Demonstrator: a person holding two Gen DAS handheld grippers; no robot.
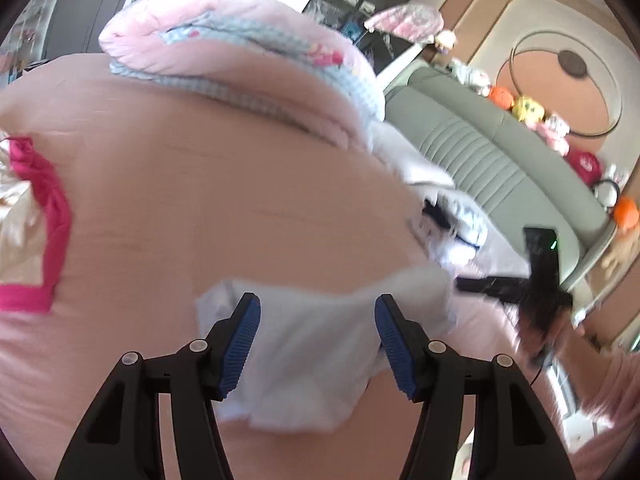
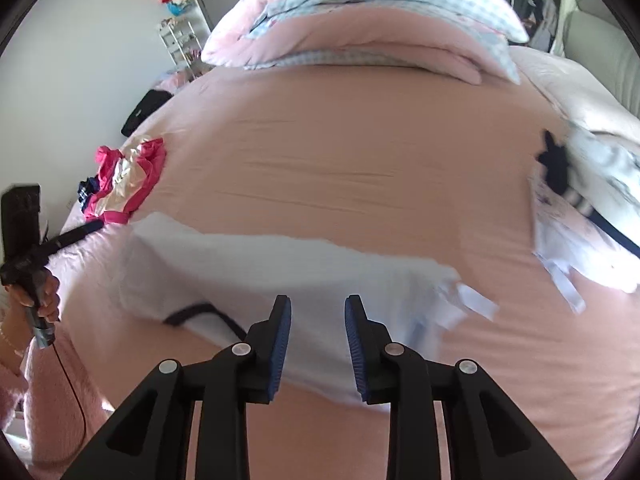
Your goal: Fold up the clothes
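Note:
A white garment (image 1: 312, 344) (image 2: 280, 276) lies folded flat on the pink bed sheet (image 1: 240, 200) (image 2: 360, 152). My left gripper (image 1: 318, 336) hovers over it, open, blue pads (image 1: 240, 344) wide apart with nothing between them. In the right wrist view my right gripper (image 2: 318, 344) is also open above the garment's near edge, holding nothing. The other gripper (image 2: 24, 240) shows at the far left of that view, held in a person's hand. The right gripper (image 1: 532, 276) appears black and blurred at the right of the left wrist view.
A pink and cream garment (image 1: 36, 232) (image 2: 124, 184) lies at the bed's left side. A white and navy pile of clothes (image 2: 592, 216) (image 1: 452, 220) sits at the right. A folded pink and checked quilt (image 1: 240, 52) (image 2: 368, 20) lies at the far end. A green sofa (image 1: 500, 160) stands beyond.

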